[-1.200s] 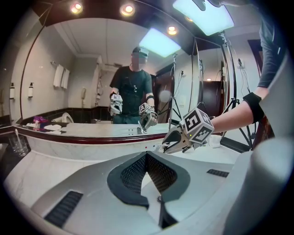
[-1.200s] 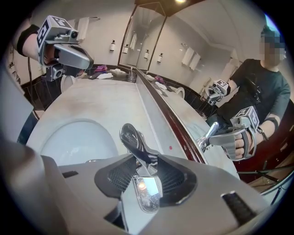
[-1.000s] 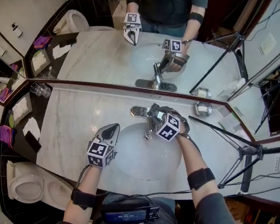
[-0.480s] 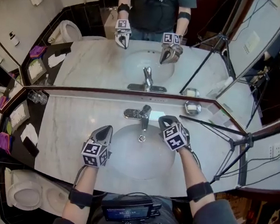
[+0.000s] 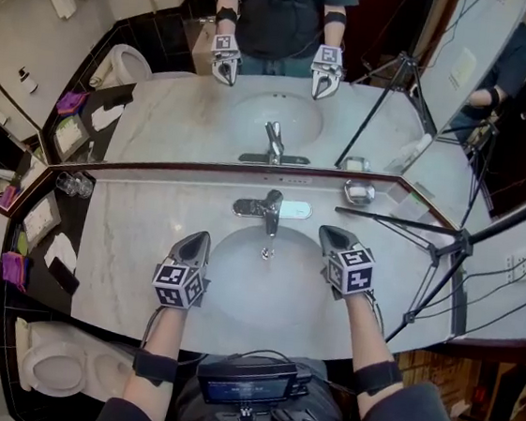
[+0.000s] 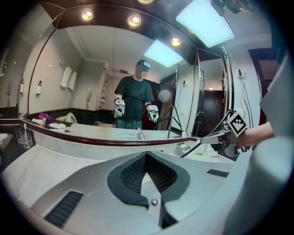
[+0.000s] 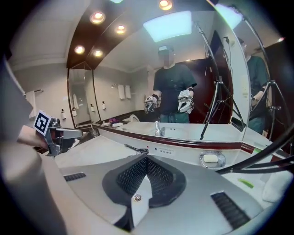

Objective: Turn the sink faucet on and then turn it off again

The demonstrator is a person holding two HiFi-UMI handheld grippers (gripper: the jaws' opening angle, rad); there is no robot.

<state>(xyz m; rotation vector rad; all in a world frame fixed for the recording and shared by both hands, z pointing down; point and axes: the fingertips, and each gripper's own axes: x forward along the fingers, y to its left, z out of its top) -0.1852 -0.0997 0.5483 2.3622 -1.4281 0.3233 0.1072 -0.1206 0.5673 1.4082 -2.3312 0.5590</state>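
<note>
Chrome single-lever sink faucet (image 5: 268, 210) stands at the back rim of the white oval basin (image 5: 263, 294), which is sunk in the pale marble worktop (image 5: 119, 236). Neither tool touches it. My left tool (image 5: 203, 237) hovers at the basin's left edge, jaws together on nothing, parked clear. My right tool (image 5: 326, 232), also closed and empty, sits right of the faucet, apart from its lever. I see no stream, so I judge the tap off.
</note>
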